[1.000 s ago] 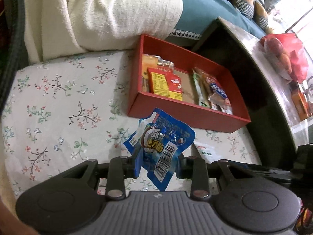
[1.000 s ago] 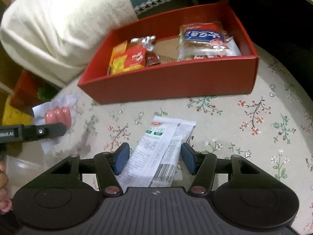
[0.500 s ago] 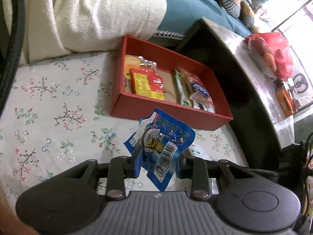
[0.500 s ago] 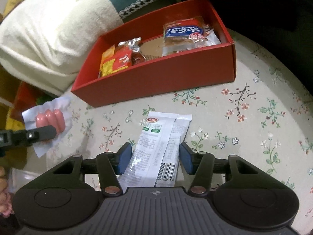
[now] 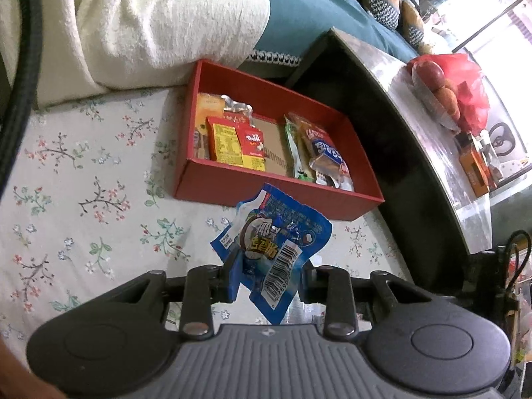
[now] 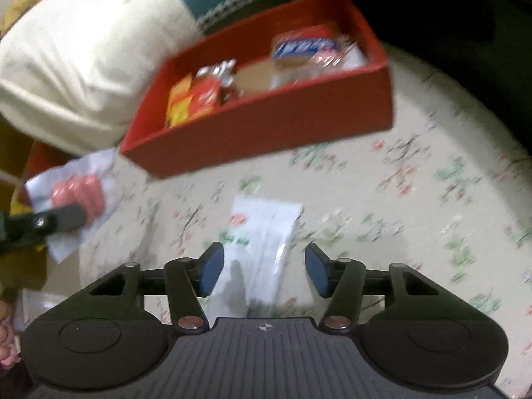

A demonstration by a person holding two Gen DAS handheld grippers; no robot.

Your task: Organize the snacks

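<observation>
My left gripper is shut on a blue snack packet and holds it above the floral cloth, just in front of the red box. The box holds several snacks, among them a red and yellow packet and a blue-labelled one. My right gripper is open over a white snack packet that lies flat on the cloth between its blue pads. The red box lies beyond it. The right wrist view is blurred.
A sausage packet lies at the left on the cloth. A cream blanket and a teal sofa lie behind the box. A dark table with a red bag of fruit stands to the right.
My left gripper has drawn back and to the right with the blue packet. My right gripper has moved, blurring its view, and its jaws stand wider around the white packet.
</observation>
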